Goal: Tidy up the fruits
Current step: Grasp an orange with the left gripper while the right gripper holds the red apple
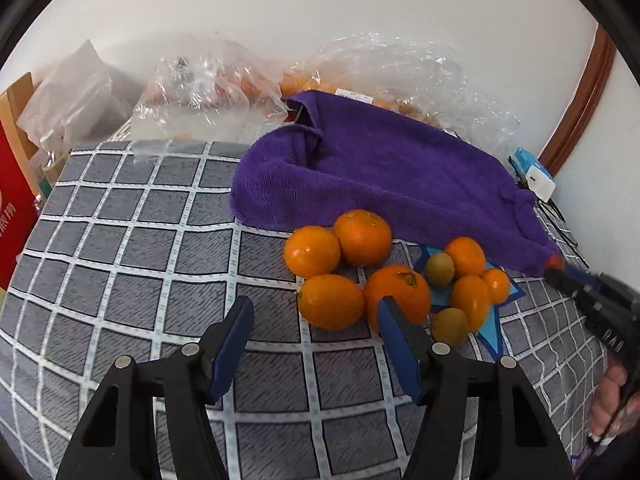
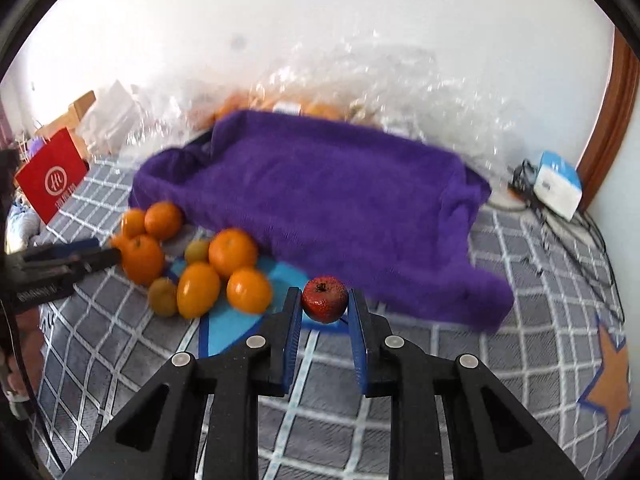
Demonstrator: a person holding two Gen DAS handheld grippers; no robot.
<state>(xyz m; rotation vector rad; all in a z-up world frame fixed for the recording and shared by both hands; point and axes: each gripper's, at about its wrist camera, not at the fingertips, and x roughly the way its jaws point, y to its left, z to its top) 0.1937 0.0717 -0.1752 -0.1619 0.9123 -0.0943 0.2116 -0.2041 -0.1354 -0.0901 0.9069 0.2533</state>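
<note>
Fruit sits bunched on the checked bedspread (image 1: 120, 240) by the purple towel (image 2: 320, 184): right gripper (image 2: 325, 304) pinches a small red fruit (image 2: 324, 299), likely to sort it, while left gripper (image 1: 316, 312), half-open and empty, lines up on an orange (image 1: 330, 300).

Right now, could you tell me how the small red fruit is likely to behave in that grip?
The red fruit looks round and glossy, so it may slip or roll free. The right gripper pinches only its sides, near the fingertips. It is probably light.

hidden: fruit in clear bags (image 1: 320, 80) behind purple towel (image 1: 380, 176) | blurred: oranges (image 2: 224, 268) | cut off: red bag (image 1: 12, 216)
</note>
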